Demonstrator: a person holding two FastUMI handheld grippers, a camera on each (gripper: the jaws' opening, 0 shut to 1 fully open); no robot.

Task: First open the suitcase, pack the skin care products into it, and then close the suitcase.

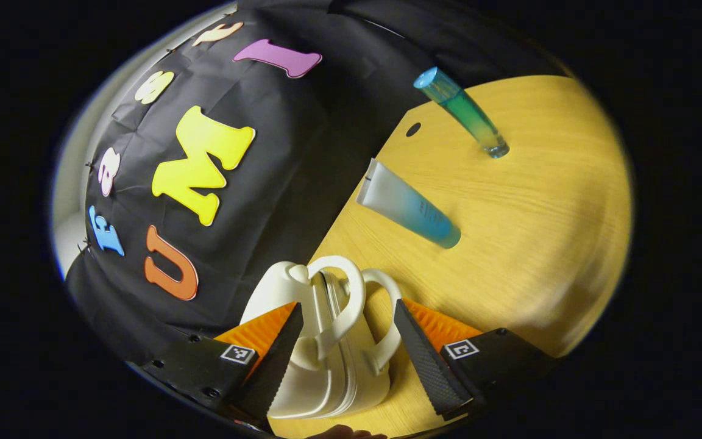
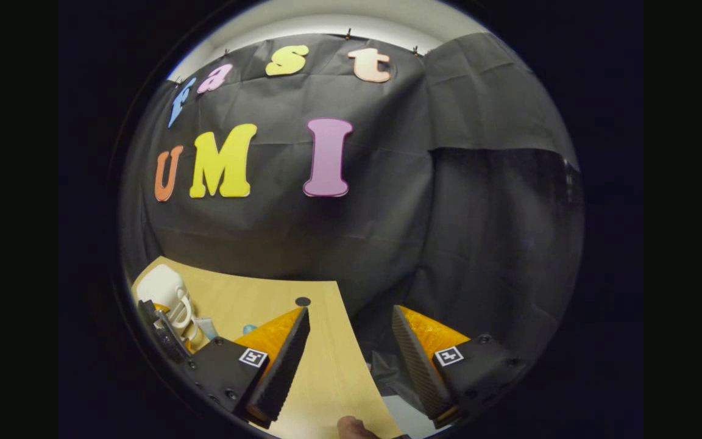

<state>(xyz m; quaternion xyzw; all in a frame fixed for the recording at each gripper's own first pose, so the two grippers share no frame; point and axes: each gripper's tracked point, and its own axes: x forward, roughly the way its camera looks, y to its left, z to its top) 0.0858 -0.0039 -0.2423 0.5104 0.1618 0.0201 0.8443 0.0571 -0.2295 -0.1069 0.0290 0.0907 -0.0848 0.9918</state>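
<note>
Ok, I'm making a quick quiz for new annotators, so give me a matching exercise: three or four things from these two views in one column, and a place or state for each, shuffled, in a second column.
Things:
1. small white hard-shell suitcase with looped handles
2. frosted squeeze tube fading to blue
3. slim blue-green bottle with a blue cap
4. right gripper

Places or states:
A. open over the wooden table's edge, holding nothing
B. farthest out on the table, near the small dark hole
C. between the left gripper's open fingers
D. on the table, between the suitcase and the bottle

Pairs: 1-C, 2-D, 3-B, 4-A
</note>
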